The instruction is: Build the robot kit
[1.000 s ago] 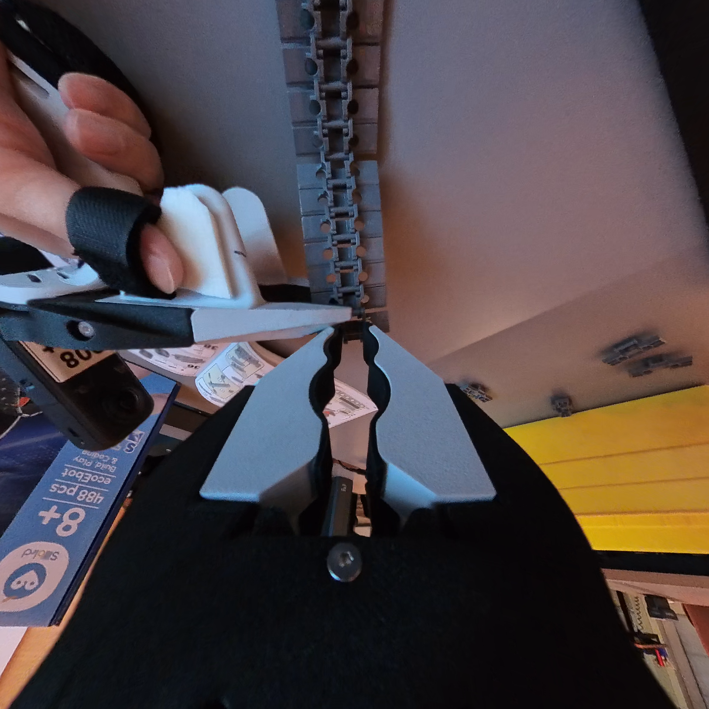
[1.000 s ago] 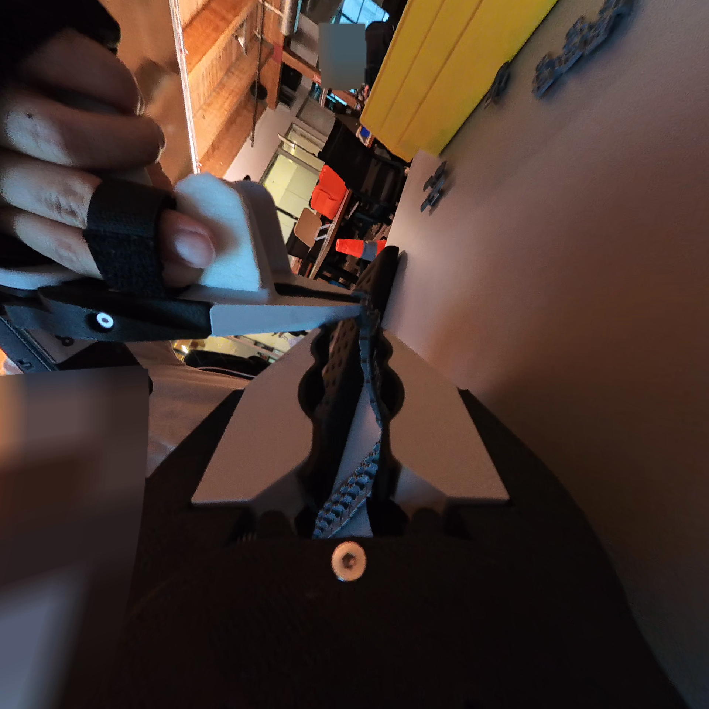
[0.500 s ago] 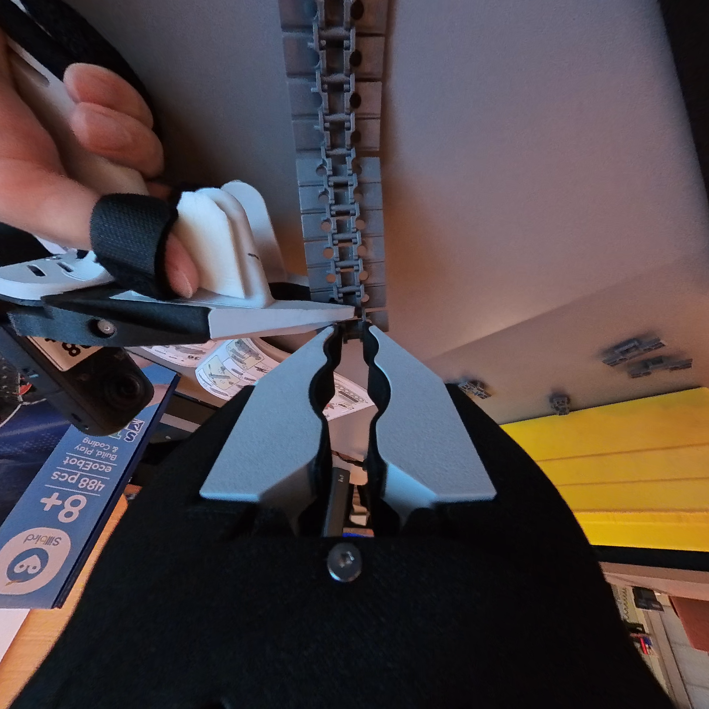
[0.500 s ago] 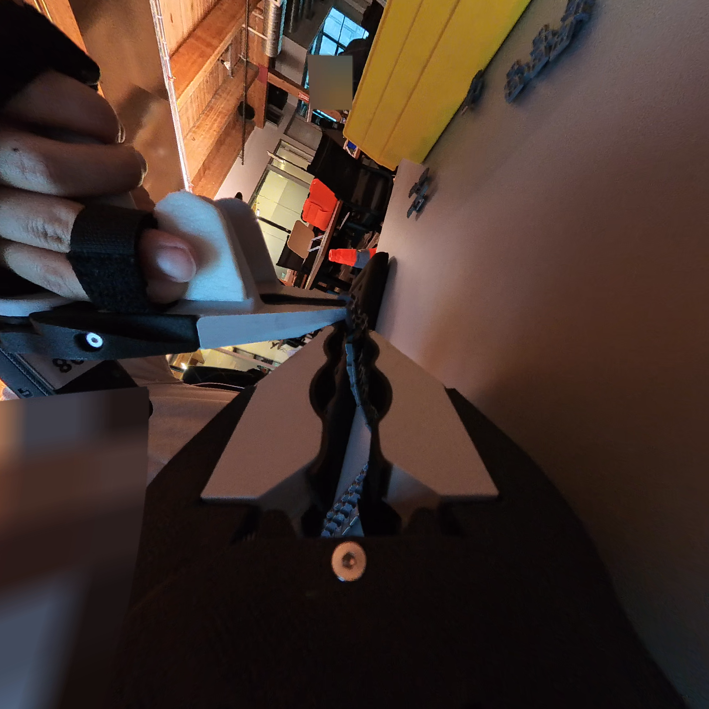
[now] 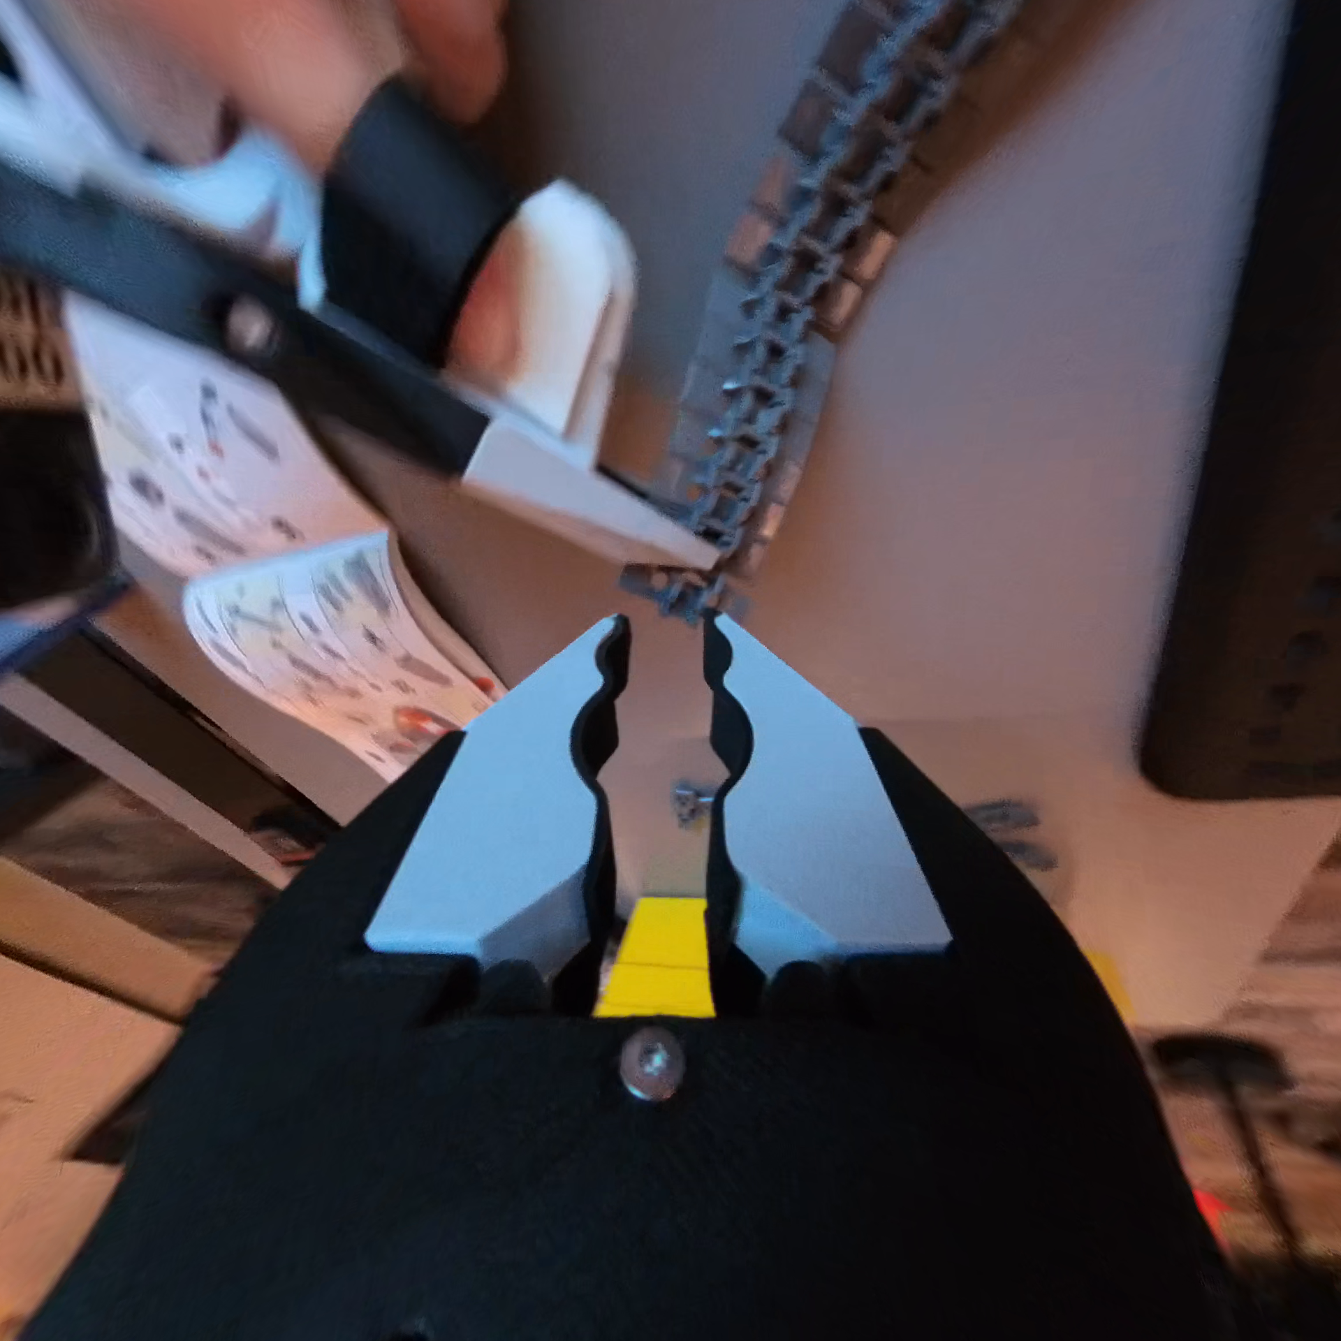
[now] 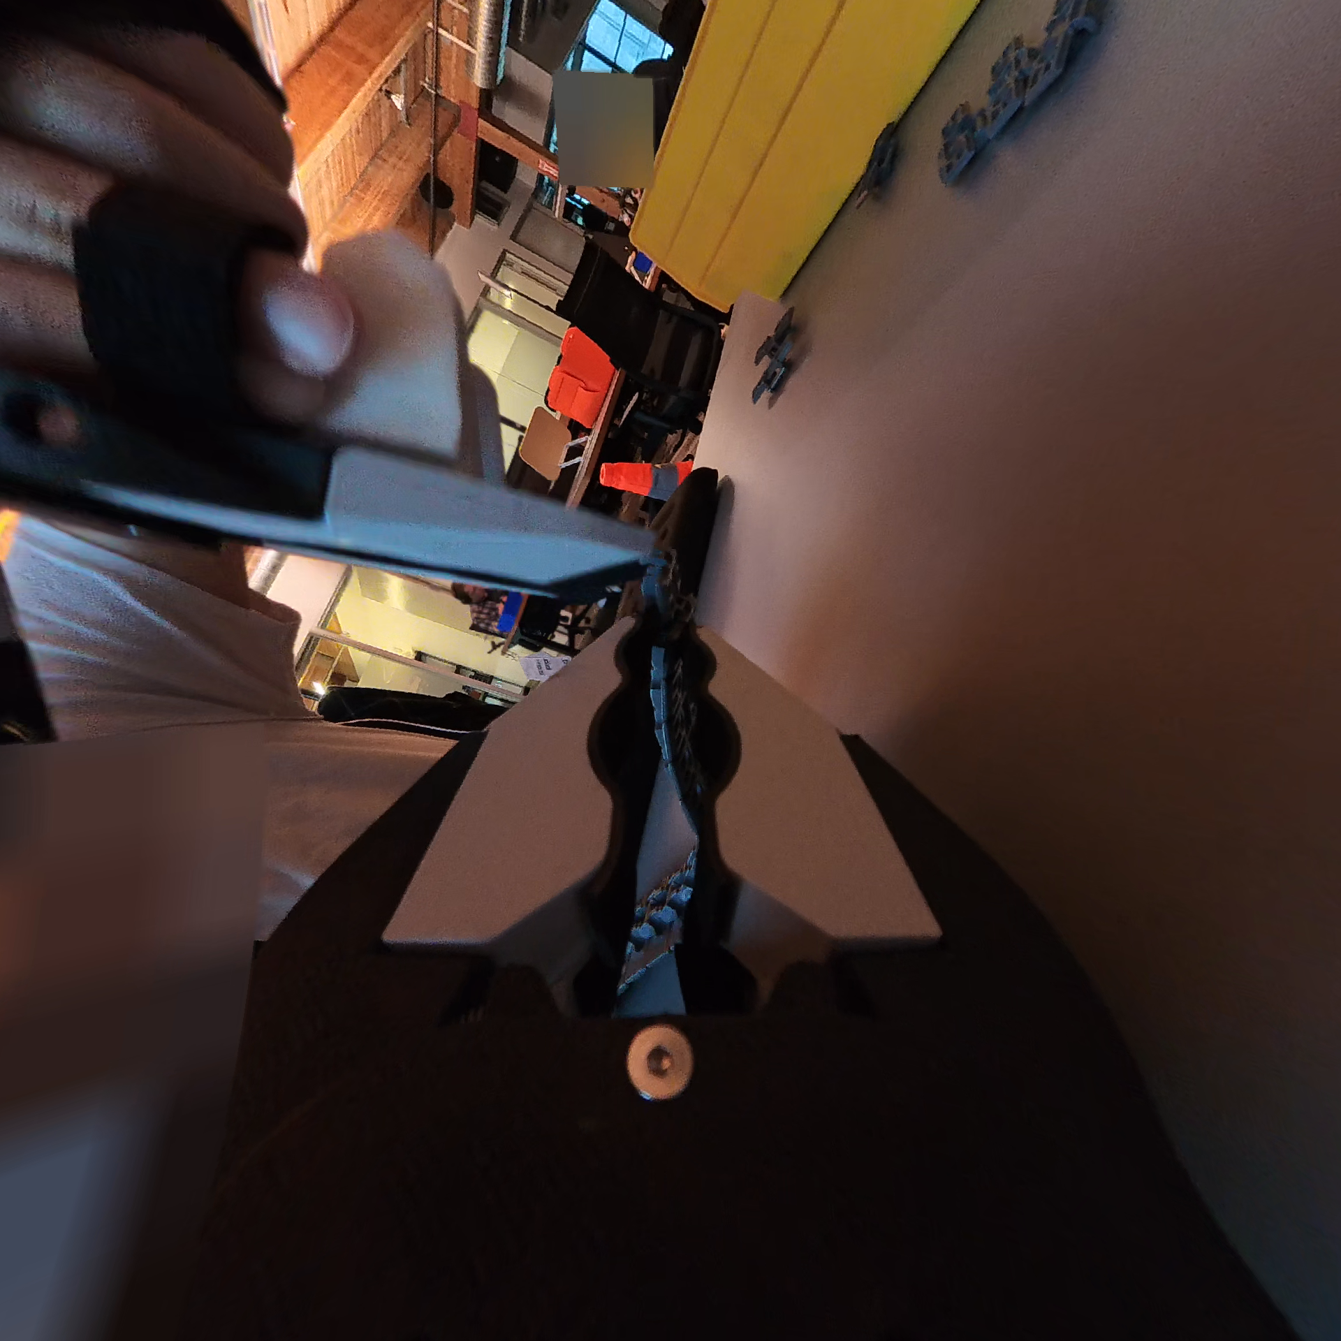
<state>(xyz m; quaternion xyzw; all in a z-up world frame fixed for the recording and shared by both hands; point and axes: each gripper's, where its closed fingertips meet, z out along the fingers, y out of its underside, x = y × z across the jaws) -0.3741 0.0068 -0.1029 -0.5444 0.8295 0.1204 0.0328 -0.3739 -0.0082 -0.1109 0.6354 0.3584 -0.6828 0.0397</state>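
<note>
Left gripper (image 5: 664, 631): jaws a narrow gap apart and empty; the tips sit just short of the near end of the grey track chain (image 5: 784, 348).
Right gripper (image 6: 664, 624): pinched on that chain (image 6: 671, 726) near its end, and the links run back between its fingers.
Chain's place: held up off the pale table (image 6: 1052, 580) and curving away.
Handling: probably light plastic, floppy at every joint yet stiff across each link. It is best gripped flat across one link.
Nearby: open instruction booklet (image 5: 326, 638), yellow bin (image 6: 784, 130), loose links (image 6: 1009, 123).
Hard to see: the left view is motion-blurred. The chain's far end is cut off, and whether the left tips touch it is unclear.
</note>
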